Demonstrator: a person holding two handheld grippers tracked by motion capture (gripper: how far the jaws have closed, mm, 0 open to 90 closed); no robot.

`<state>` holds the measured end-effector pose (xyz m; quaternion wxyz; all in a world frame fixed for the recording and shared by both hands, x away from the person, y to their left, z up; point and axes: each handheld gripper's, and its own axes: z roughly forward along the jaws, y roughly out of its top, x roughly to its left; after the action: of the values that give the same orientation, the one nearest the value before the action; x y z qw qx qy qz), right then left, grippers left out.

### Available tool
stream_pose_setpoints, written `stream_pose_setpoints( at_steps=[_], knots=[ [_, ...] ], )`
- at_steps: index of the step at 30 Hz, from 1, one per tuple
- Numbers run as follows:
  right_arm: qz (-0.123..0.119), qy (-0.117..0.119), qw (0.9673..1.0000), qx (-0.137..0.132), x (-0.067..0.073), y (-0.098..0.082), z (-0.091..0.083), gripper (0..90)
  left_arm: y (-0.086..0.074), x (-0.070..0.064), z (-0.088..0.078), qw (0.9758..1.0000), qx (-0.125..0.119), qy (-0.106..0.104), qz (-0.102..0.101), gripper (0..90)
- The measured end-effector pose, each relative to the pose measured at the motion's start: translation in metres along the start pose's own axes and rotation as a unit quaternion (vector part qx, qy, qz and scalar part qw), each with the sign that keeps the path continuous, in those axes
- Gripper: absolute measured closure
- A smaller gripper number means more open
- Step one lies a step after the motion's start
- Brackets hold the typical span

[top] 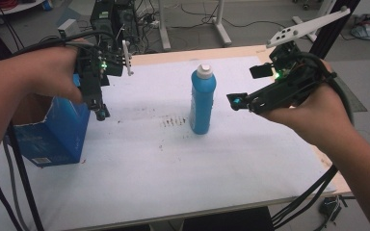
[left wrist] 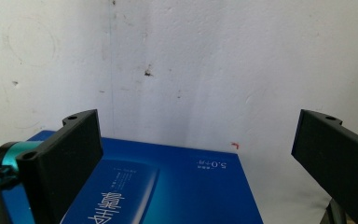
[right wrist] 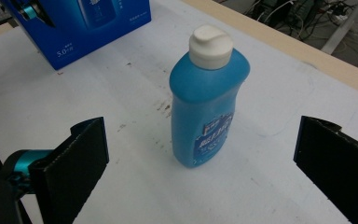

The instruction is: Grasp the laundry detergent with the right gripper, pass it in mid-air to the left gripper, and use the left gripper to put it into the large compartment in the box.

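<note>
A blue bottle [top: 203, 101] with a white cap [top: 204, 70] stands upright near the middle of the high view, on the white tabletop [top: 173, 163]. The right gripper [top: 236, 101] hangs at the right of the frame, level with the bottle's body and a little apart from it, pointing toward it. In the right gripper view its fingers [right wrist: 81, 158] are spread wide with nothing between them, and the bottle [right wrist: 206, 107] stands in the centre of the frame beyond the gap. At the left of the high view the left gripper [top: 101, 113] points downward just beside the upper right corner of an open blue box [top: 53, 132]. In the left gripper view its fingers [left wrist: 70, 158] are also spread wide and empty, with the box's printed face [left wrist: 168, 186] at the bottom of the frame.
</note>
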<state>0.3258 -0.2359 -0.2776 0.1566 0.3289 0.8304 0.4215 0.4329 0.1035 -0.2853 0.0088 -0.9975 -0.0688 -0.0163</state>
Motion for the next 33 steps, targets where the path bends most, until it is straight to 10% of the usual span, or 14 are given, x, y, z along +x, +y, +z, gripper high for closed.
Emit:
stream_pose_setpoints(
  at_steps=[9, 17, 33],
  knots=[
    [0.012, -0.013, 0.9998, -0.01, 0.013, -0.019, 0.019, 2.3, 0.002, -0.001, -0.001, 1.0, -0.003, 0.004, 0.007, 1.7],
    [0.027, -0.069, 0.9969, -0.027, 0.035, -0.043, 0.05, 2.3, 0.004, 0.0, 0.0, 0.9999, -0.003, 0.003, 0.011, 1.7],
    [0.106, -0.11, 0.987, -0.05, 0.042, -0.059, 0.099, 2.3, -0.001, -0.009, -0.008, 0.9997, -0.014, 0.008, 0.016, 1.7]
  ],
)
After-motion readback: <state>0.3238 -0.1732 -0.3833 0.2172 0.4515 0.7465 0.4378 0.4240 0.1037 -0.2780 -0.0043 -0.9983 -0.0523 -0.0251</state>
